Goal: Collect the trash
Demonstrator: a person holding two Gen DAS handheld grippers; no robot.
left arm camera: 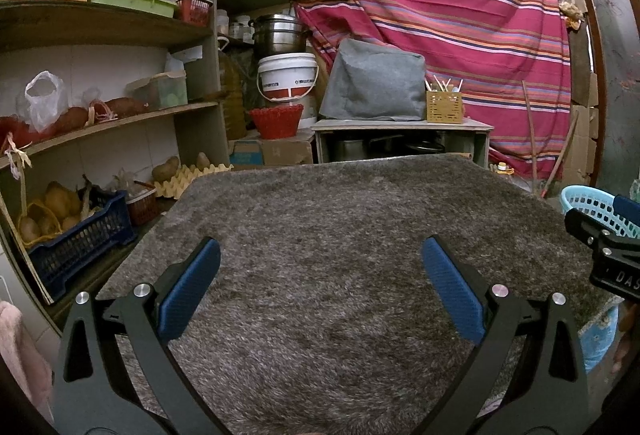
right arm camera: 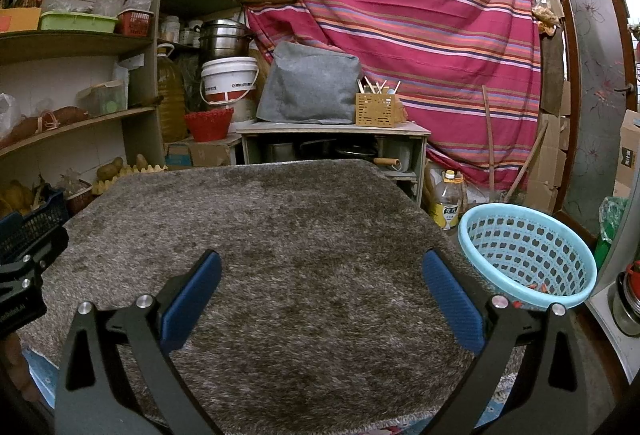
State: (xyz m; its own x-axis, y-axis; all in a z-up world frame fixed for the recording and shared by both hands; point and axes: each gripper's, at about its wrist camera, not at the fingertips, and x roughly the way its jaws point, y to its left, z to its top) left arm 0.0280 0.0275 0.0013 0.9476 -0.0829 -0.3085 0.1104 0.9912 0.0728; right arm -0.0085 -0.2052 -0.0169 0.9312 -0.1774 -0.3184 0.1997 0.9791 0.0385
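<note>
The left gripper (left arm camera: 320, 263) fills the near foreground: black angular arms, round metal pivots, blue cross-hatched pads (left arm camera: 192, 287). Its fingers are spread wide, with nothing between them. The right gripper (right arm camera: 322, 271) is of the same build, fingers likewise spread and empty. Both hover over the rug (right arm camera: 260, 235), a shaggy grey-brown pile with rounded corners. The basket (right arm camera: 528, 255), pale blue perforated plastic and round, stands just beside the rug's right edge. Small red scraps (right arm camera: 536, 287) lie in the basket's bottom. A yellow-labelled bottle (right arm camera: 446, 201) stands beyond the basket, off the rug's far right corner. Wooden shelves (left arm camera: 100, 123) rise left of the rug.
</note>
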